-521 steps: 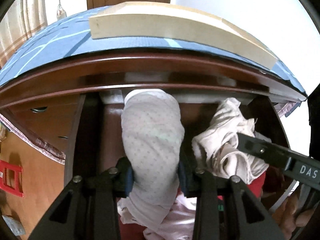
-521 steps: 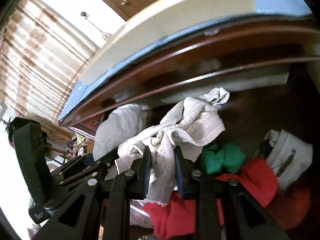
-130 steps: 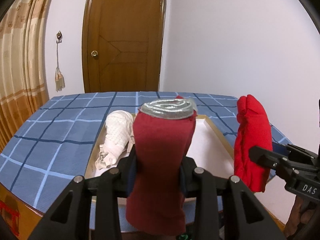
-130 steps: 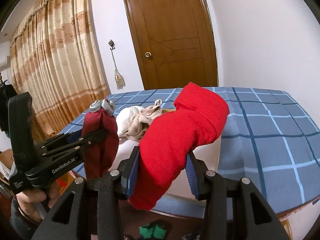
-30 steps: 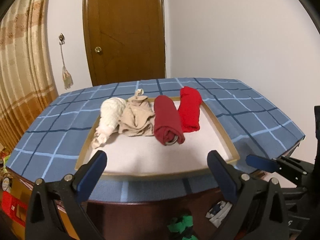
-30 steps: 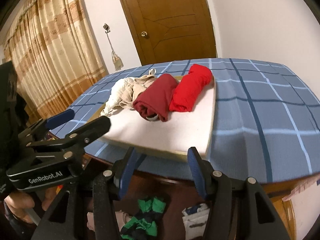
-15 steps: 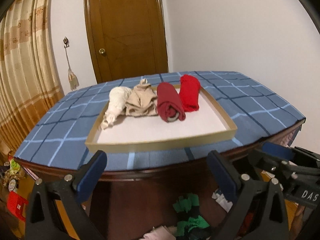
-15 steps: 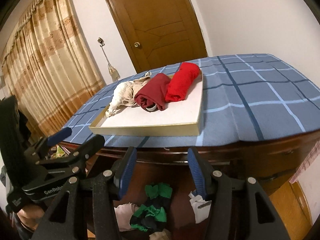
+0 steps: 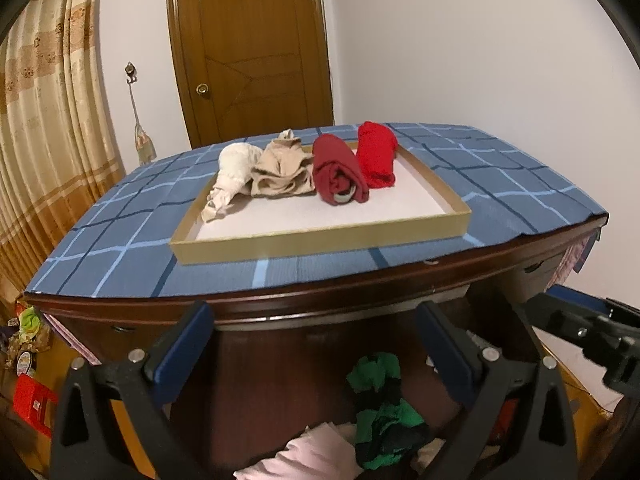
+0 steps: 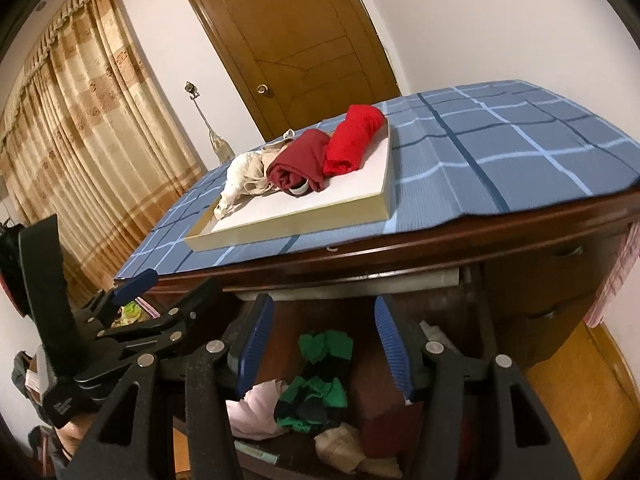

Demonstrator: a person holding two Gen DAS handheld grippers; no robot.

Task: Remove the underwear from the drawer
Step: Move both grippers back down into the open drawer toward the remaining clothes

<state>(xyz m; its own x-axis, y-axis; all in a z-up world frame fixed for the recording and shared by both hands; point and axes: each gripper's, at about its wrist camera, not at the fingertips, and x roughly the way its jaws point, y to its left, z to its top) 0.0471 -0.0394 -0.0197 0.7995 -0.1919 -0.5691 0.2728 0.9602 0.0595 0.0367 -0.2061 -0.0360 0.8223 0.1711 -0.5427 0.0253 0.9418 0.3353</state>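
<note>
Both grippers hang empty over the open drawer (image 10: 472, 292), the left gripper (image 9: 312, 344) spread wide, the right gripper (image 10: 324, 344) parted less (nothing between either pair). Green-and-black underwear (image 10: 316, 384) lies at six o'clock below the right gripper's tips, beside a pink piece (image 10: 256, 408).

Wooden door (image 9: 250, 48), beige curtains (image 10: 92, 128), white walls (image 9: 460, 40), blue checked tablecloth (image 9: 500, 184).
</note>
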